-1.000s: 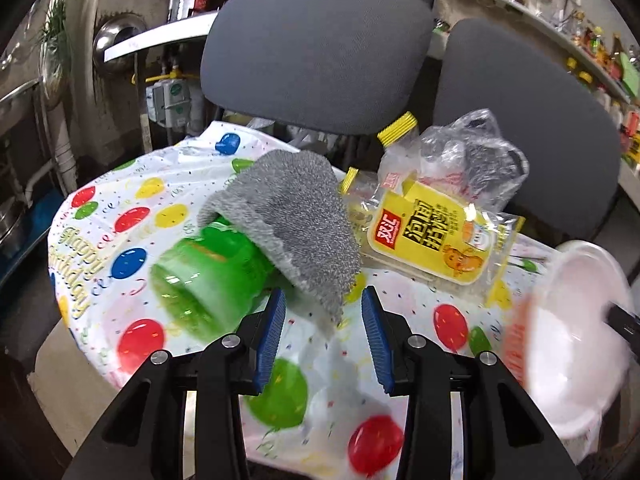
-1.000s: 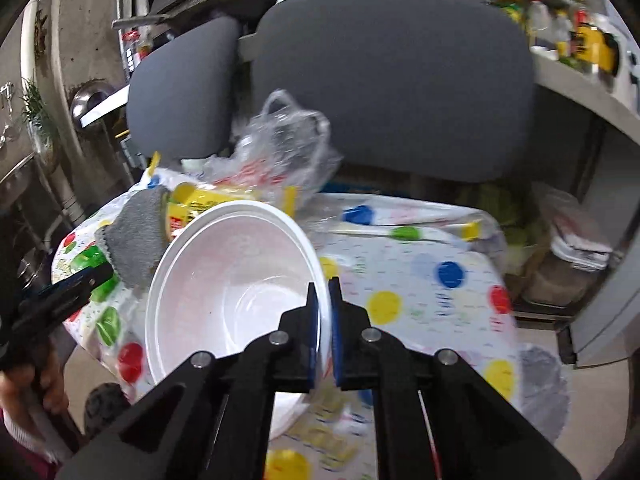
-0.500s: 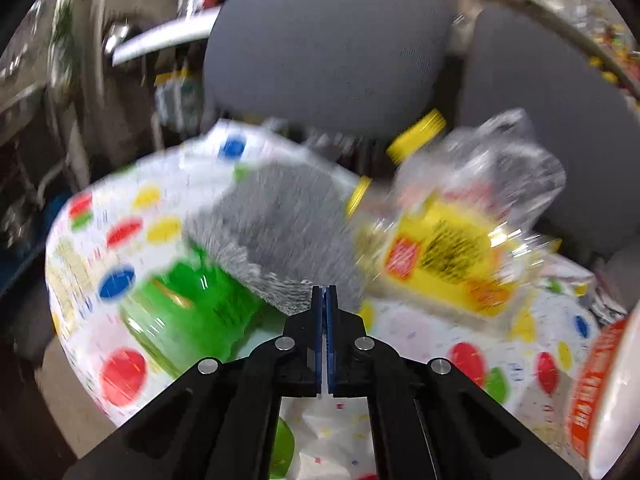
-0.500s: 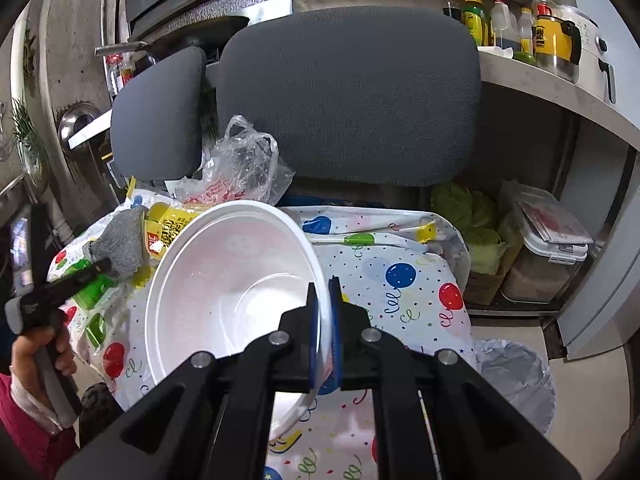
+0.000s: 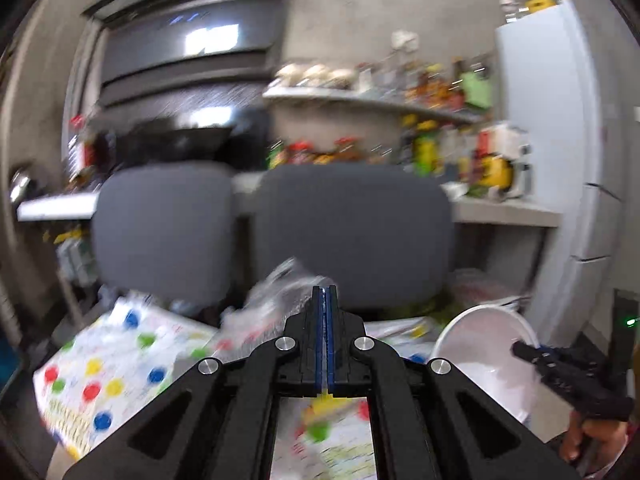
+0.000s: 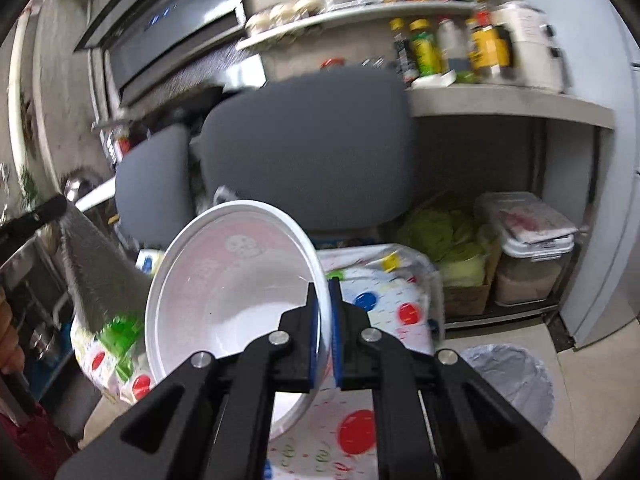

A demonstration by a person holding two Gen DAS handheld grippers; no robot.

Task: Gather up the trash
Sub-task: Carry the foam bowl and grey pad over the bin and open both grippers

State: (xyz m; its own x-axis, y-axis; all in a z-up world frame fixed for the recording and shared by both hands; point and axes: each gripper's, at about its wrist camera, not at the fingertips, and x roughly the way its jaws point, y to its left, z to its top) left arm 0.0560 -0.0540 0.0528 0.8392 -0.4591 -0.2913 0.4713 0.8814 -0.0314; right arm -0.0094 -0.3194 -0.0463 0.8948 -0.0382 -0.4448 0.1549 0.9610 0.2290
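Note:
My right gripper is shut on the rim of a white foam bowl and holds it tilted above the dotted tablecloth. The bowl also shows in the left wrist view with the right gripper at its edge. My left gripper is shut; the right wrist view shows it lifted with a grey cloth hanging from it. A green cup lies on the table under the cloth. A clear plastic bag lies ahead of the left gripper.
Two grey chair backs stand behind the table. A bin lined with a grey bag stands on the floor at the right. Shelves with bottles, a box of greens and a lidded tub are behind.
My left gripper closed on the grey cloth and lifted it off the green cup, tilting upward. My right gripper raised the bowl and swung right, bringing the bin into view.

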